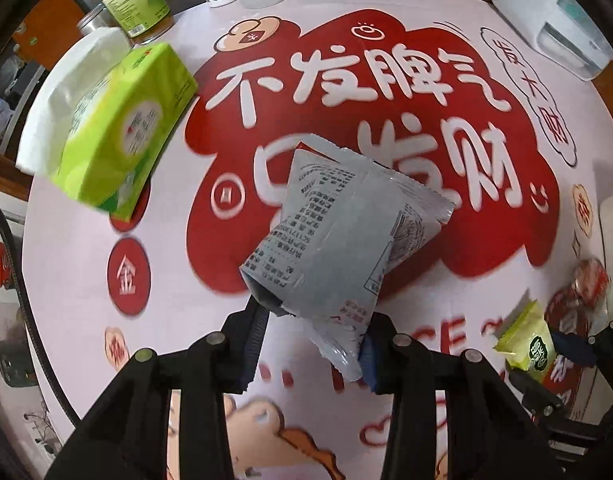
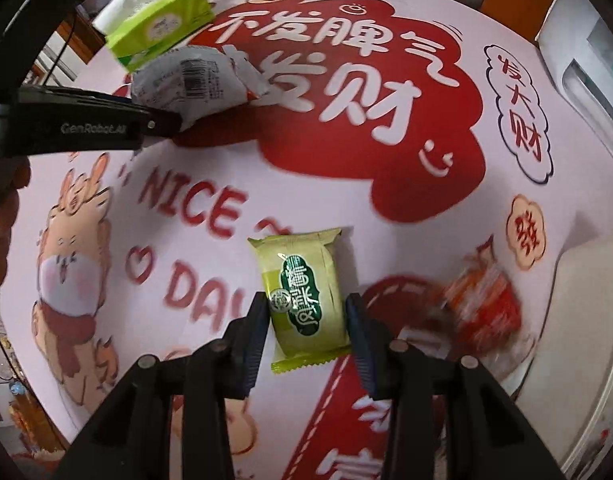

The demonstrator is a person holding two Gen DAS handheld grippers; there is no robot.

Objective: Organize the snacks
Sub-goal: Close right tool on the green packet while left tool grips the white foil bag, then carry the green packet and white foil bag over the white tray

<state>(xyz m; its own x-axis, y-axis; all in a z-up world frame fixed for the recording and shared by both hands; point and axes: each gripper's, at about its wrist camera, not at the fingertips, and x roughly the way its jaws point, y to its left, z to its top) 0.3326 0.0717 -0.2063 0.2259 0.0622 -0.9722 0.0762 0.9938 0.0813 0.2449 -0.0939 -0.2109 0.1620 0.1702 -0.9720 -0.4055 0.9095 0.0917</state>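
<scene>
Over the printed table (image 1: pixel 486 300), left tongs (image 1: pixel 314 344) clamped on the lower corner of a grey snack bag (image 1: pixel 338 240), right tongs (image 2: pixel 308 332) clamped across a small green snack pack (image 2: pixel 306 300). Both probably feather-light, crinkly, a bit slick, contents likely crushable, so best pinched at a sealed edge or across the short side, gently. Grey bag lifted, long axis slanting up and right, far end pointing away from the tongs. Green pack running lengthwise straight out between the pads, label up, hard to say whether quite clear of the table. Red wrapped snack (image 2: pixel 482 300) blurry just beside, tissue pack (image 1: pixel 118 132) well apart.
</scene>
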